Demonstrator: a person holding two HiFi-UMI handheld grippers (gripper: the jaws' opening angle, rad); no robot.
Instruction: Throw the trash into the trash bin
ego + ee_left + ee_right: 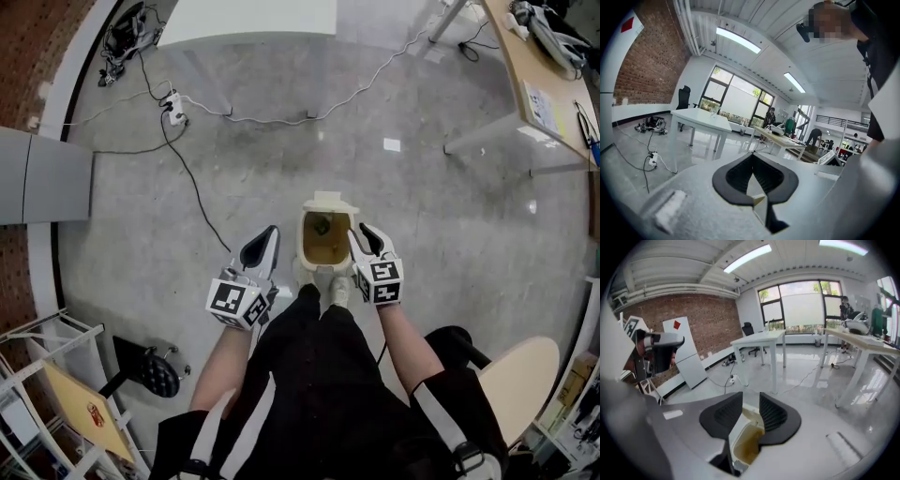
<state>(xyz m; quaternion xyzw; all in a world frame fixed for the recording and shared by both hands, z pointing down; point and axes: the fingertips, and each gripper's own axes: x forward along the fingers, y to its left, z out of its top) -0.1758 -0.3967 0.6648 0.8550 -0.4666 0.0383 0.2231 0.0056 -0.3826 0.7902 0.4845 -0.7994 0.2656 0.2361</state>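
Observation:
A cream trash bin [310, 251] stands open on the floor just ahead of my feet, its lid [329, 201] tipped back. A dark lump of trash [321, 225] lies inside on its brown-stained lining. My right gripper [364, 235] hovers at the bin's right rim, jaws a little apart with nothing between them; in the right gripper view [751, 399] the bin [746, 442] shows through the gap. My left gripper [266, 236] is left of the bin, shut and empty; in the left gripper view [751, 157] its tips meet.
A pale shoe [338, 292] rests at the bin's near base. Cables and a power strip [173, 111] trail across the floor beyond. A white table [248, 19] stands far off, a wooden desk [546, 84] at right, a round wooden top [525, 375] and a black stool base [156, 372] close by.

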